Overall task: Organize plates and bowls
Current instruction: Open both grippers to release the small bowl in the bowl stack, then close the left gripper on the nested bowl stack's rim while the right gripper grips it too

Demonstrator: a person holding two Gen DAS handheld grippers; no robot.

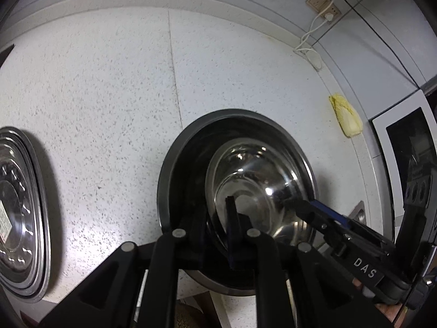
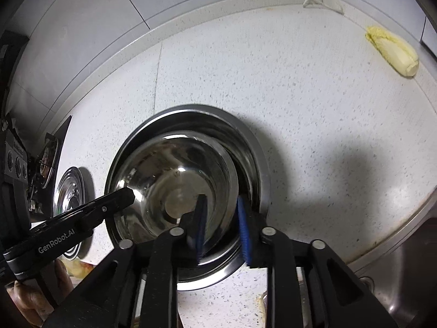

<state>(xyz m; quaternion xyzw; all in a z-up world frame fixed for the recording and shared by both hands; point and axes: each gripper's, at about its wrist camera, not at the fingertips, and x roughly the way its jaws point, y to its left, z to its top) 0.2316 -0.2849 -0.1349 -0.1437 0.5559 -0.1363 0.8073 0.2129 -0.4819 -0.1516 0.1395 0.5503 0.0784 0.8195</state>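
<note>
right gripper (image 2: 222, 227) jaws slightly apart straddling the small steel bowl's (image 2: 174, 188) rim, not squeezing, left gripper (image 1: 215, 227) likewise loose, bowl nested in the bigger steel bowl (image 2: 254, 147) on the speckled countertop (image 2: 300, 95), plate stack (image 1: 19, 205) off left, napa cabbage (image 2: 393, 52) way back

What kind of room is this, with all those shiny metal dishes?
Most likely a home kitchen. Steel bowls sit nested on a speckled stone countertop, a napa cabbage lies near the tiled wall, and a metal sink edge shows at the right.
</note>
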